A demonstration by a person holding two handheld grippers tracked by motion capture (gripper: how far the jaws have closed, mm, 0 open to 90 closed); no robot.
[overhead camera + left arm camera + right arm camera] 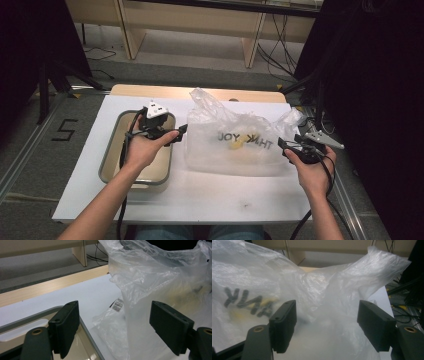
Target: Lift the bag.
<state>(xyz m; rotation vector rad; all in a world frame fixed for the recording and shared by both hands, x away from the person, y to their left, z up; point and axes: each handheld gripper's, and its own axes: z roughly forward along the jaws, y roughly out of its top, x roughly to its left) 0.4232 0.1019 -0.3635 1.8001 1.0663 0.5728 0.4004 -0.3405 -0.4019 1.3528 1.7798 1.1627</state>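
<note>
While the clear plastic bag (235, 142) lies slumped on the white table (200, 192) beside the tray (107, 170), something yellowish can be seen inside it. Both the left gripper (182, 131) and right gripper (281, 143) are held wide apart, clamped on nothing; grasping the bag seems left to do.
</note>
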